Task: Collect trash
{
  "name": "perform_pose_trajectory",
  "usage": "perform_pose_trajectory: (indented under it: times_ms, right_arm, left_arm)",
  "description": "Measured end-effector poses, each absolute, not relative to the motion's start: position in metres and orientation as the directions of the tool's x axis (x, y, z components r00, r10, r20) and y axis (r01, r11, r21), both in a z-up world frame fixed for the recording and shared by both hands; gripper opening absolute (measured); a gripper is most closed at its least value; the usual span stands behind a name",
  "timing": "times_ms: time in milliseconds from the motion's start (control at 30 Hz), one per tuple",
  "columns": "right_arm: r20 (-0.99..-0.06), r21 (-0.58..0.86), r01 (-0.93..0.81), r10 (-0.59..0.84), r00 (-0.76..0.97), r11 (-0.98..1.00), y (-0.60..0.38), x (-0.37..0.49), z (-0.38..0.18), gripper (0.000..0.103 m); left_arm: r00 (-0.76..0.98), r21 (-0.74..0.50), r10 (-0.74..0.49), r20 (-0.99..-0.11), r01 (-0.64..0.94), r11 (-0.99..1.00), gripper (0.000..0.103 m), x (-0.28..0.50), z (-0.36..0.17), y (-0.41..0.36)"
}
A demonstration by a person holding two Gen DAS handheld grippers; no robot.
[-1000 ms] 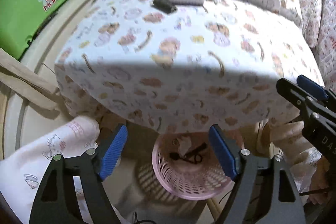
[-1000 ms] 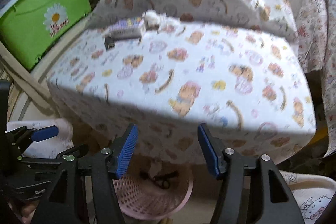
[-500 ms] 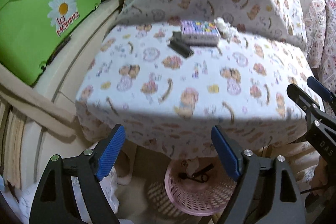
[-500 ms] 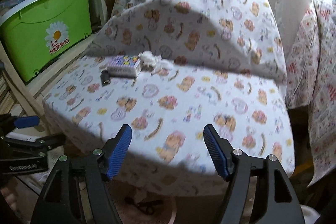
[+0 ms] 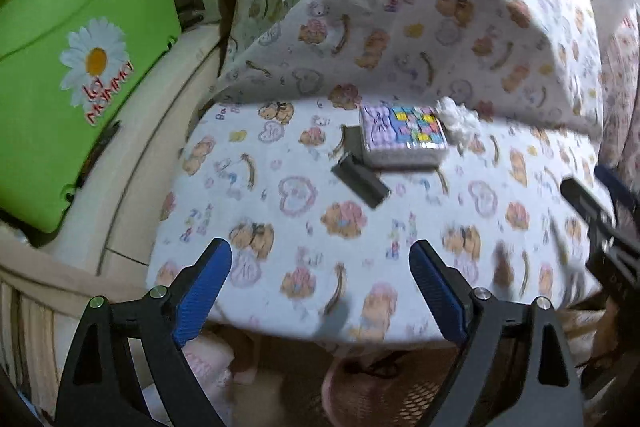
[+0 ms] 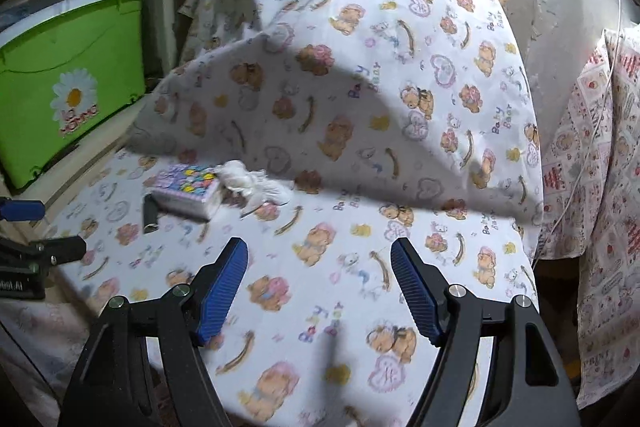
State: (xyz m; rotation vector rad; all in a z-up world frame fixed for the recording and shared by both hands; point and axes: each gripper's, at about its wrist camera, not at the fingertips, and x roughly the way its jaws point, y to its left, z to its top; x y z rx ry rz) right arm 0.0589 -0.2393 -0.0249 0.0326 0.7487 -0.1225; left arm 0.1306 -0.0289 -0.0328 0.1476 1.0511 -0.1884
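Note:
A crumpled white tissue (image 5: 460, 119) (image 6: 252, 183) lies on the bear-print cloth of the table (image 5: 304, 195), beside a colourful tissue pack (image 5: 402, 137) (image 6: 188, 187). A small dark flat object (image 5: 360, 183) (image 6: 151, 213) rests just in front of the pack. My left gripper (image 5: 320, 247) hovers above the table's near edge, its jaws opening with nothing between them. My right gripper (image 6: 320, 245) hangs over the cloth to the right of the pack, also opening and holding nothing. The pink basket (image 5: 380, 395) shows below the table edge, mostly hidden.
A green storage bin (image 5: 72, 67) (image 6: 68, 83) sits on a pale shelf to the left. The bear-print cloth rises as a draped backrest (image 6: 360, 47) behind the table. A patterned curtain (image 6: 600, 187) and a white cable (image 6: 592, 107) hang at the right.
Both grippers have risen from the pink basket under the table to above the tabletop. The basket has slipped to the bottom of the left view and out of the right view; both jaws have widened.

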Motion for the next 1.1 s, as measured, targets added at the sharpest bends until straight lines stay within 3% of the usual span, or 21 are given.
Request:
perform_pose_trajectory:
  times_ms: [167,433,767,867,967,1033,1100]
  right_arm:
    - [-0.691,0.033,0.135,-0.075,0.719,0.990,-0.244,0.070,-0.026,0.076]
    - [-0.711,0.060,0.138,-0.055,0.701,0.989,-0.244,0.074,-0.029,0.076]
    - [-0.724,0.089,0.149,-0.039,0.689,0.985,-0.241,0.077,-0.033,0.077]
    - [-0.724,0.085,0.143,-0.037,0.689,0.986,-0.238,0.079,-0.034,0.077]
    - [-0.724,0.089,0.137,-0.031,0.690,0.986,-0.237,0.080,-0.033,0.077]
    - [-0.725,0.095,0.133,-0.023,0.689,0.987,-0.236,0.081,-0.033,0.077]
    - [-0.725,0.099,0.129,-0.017,0.689,0.987,-0.236,0.082,-0.032,0.077]
  left_arm:
    - [0.451,-0.005,-0.103,-0.886,0.214,0.977,0.086,0.160,-0.034,-0.032]
    - [0.421,-0.058,-0.142,-0.896,0.206,0.977,0.061,0.181,-0.049,-0.034]
    - [0.373,-0.076,-0.158,-0.914,0.227,0.971,0.053,0.194,-0.069,-0.050]
    - [0.366,-0.067,-0.151,-0.918,0.230,0.971,0.040,0.197,-0.074,-0.054]
    - [0.358,-0.080,-0.167,-0.919,0.245,0.966,0.019,0.198,-0.076,-0.055]
    - [0.354,-0.100,-0.187,-0.916,0.250,0.963,0.000,0.199,-0.074,-0.053]
    - [0.371,-0.101,-0.192,-0.909,0.251,0.963,0.000,0.198,-0.069,-0.049]
